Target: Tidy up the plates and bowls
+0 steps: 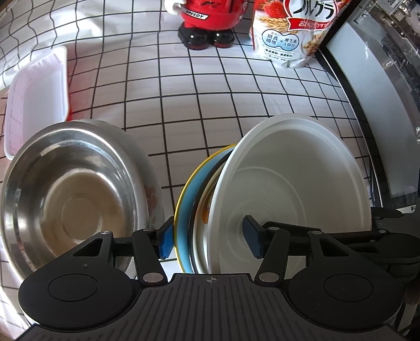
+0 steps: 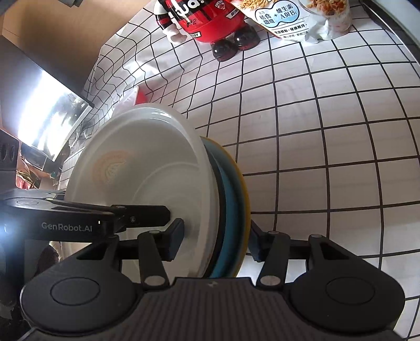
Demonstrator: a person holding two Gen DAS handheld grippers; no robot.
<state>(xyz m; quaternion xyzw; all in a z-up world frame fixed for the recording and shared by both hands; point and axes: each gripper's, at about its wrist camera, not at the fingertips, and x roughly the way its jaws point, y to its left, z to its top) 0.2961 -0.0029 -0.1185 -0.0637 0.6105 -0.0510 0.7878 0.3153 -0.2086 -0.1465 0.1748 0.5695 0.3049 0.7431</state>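
The counter wears a white cloth with a black grid. On it rest a steel bowl, a white plastic tray, a red figurine and a cereal bag.
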